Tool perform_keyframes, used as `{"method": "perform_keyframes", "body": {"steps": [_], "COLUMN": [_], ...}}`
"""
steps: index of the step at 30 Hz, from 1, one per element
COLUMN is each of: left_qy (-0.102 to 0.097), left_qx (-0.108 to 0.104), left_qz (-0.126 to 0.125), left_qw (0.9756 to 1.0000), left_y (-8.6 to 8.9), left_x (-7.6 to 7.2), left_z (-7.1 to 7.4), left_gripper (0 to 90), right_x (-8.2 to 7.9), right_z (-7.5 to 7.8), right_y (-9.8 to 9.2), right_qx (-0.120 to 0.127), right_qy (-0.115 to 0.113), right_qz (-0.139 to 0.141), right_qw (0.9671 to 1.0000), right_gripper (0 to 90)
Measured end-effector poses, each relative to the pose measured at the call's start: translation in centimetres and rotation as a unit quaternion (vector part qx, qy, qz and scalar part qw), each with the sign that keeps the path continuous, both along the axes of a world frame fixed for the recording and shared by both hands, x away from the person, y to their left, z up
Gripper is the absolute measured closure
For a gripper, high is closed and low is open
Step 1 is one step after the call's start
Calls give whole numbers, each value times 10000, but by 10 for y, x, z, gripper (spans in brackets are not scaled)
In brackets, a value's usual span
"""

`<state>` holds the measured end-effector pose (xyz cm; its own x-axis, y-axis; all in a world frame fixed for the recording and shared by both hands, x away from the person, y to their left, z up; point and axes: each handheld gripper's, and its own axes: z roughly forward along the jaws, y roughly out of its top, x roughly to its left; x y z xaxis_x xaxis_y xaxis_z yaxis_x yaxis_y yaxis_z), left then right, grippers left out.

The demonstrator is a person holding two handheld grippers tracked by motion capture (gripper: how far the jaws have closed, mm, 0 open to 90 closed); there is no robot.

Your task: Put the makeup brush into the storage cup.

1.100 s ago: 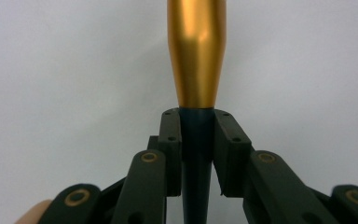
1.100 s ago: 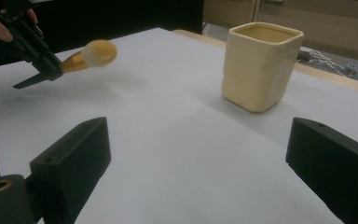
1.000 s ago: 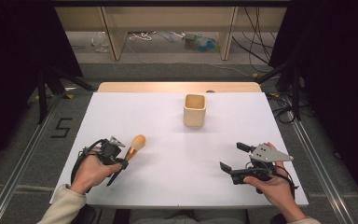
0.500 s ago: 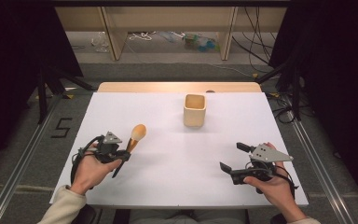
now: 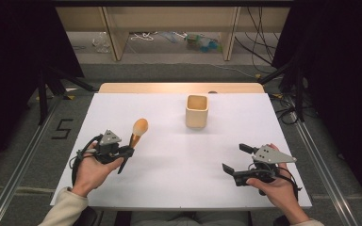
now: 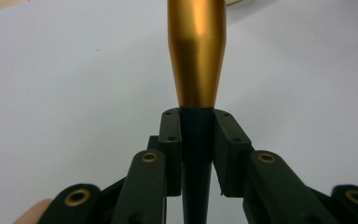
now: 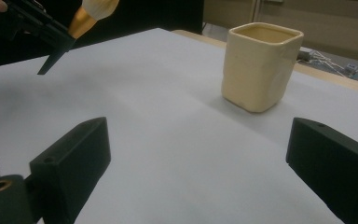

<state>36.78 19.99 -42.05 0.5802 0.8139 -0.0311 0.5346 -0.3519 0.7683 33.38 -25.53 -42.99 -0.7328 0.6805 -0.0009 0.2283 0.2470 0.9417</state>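
The makeup brush (image 5: 134, 139) sits clamped in the left gripper (image 5: 122, 153) at the near left of the table, lifted off the white tabletop (image 5: 169, 165) and tilted so its rounded, soft-looking tan head points up and toward the far side while its dark tapered handle tip slants down toward the near side. In the left gripper view the brush (image 6: 196, 56) shows a smooth, shiny gold metal ferrule that narrows to a dark handle, and the two black jaws press on that handle from either side just below the ferrule, a detail too small to read from above. The right gripper view catches the brush (image 7: 81, 18) from the side, well above the surface, with the pointed handle end free in the air. The right gripper (image 5: 239, 159) rests at the near right, its jaws spread wide with nothing between them, and its own camera looks between the blocky matte pads at the cup (image 7: 261, 65). That cup (image 5: 197, 111) is a cream, square-sided ceramic piece with rounded corners and a glossy rim, standing upright toward the far middle of the table, well apart from both grippers. Nothing lies between the brush and the cup. A pale wooden edge (image 5: 179, 87) runs along the table's far side.
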Motion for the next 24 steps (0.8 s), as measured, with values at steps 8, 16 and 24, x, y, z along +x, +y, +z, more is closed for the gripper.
{"method": "perform_keyframes", "body": {"steps": [8,16,24], "left_qy": [-219,-547,-759], "left_qx": [-137,-478,-679], "left_qz": [-43,-63,-11], "left_qw": [9997,9973,9948], "left_y": [-3,-4,-4], "left_x": [-1,-3,-5], "left_z": [1,3,5], "left_gripper": [746,745,746], "right_x": [-1,0,-1], "right_z": [1,0,1], "right_y": [-1,0,-1], "right_qx": [-109,-15,-106], "right_qy": [71,3,71], "right_qz": [-1,14,1], "right_qw": [9999,10000,9999], "right_gripper": [73,73,73]}}
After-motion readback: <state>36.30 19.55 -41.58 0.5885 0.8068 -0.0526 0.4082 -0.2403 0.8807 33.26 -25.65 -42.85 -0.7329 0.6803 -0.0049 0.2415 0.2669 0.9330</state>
